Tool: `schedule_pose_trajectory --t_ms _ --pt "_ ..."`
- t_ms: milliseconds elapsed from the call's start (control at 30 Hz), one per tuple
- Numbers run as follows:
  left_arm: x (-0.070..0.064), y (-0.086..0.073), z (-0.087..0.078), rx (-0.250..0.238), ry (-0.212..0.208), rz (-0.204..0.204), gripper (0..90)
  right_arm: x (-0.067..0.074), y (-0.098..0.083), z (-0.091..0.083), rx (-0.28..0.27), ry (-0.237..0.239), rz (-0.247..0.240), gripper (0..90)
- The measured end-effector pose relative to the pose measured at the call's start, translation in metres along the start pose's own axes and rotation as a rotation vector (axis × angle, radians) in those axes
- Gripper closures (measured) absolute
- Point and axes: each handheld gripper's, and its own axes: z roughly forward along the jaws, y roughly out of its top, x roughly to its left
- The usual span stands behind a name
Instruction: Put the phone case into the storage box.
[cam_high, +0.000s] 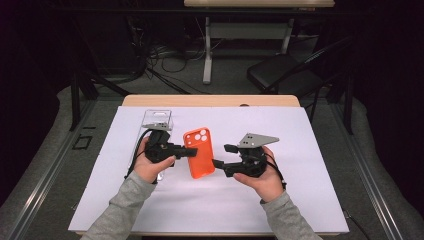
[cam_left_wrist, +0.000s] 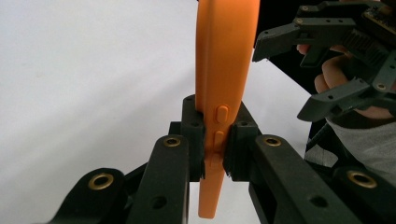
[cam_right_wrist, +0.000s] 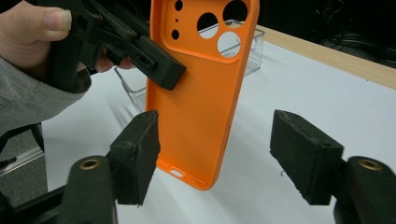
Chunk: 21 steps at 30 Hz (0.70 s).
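My left claw (cam_left_wrist: 214, 154): clamped on the side edge of the orange phone case (cam_left_wrist: 224, 70), pads pressing it from both sides right at the moulded side buttons.
My right claw (cam_right_wrist: 215, 154): jaws apart, nothing pinched; the case's lower end stands between them, close to the one pad and well clear of the other.
Orange phone case (cam_high: 199, 151): held up off the sheet, edge-on in my left gripper view; in my right gripper view its textured face and the round camera cut-outs near the top show.
My hands: left hand (cam_high: 150, 167) and right hand (cam_high: 265, 180) come in from the near edge in grey sleeves, with the case between them.
White sheet (cam_high: 300, 150): covers the table under both claws.
Clear plastic box (cam_high: 157, 120): lies on the sheet beyond my left claw, just past the case.
Table edge (cam_high: 150, 100): pale wood strip along the far side.
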Motion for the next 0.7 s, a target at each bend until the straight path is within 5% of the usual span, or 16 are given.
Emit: schedule_pose_trajectory --t_ms 100,700 --pt "0.0 0.0 0.001 0.0 -0.005 0.003 80.9 -0.002 0.0 -0.002 -0.001 0.008 -0.008 42.6" --pt "-0.004 0.0 0.002 0.019 -0.081 0.039 81.0 -0.01 -0.001 -0.011 0.013 0.042 0.039 50.4"
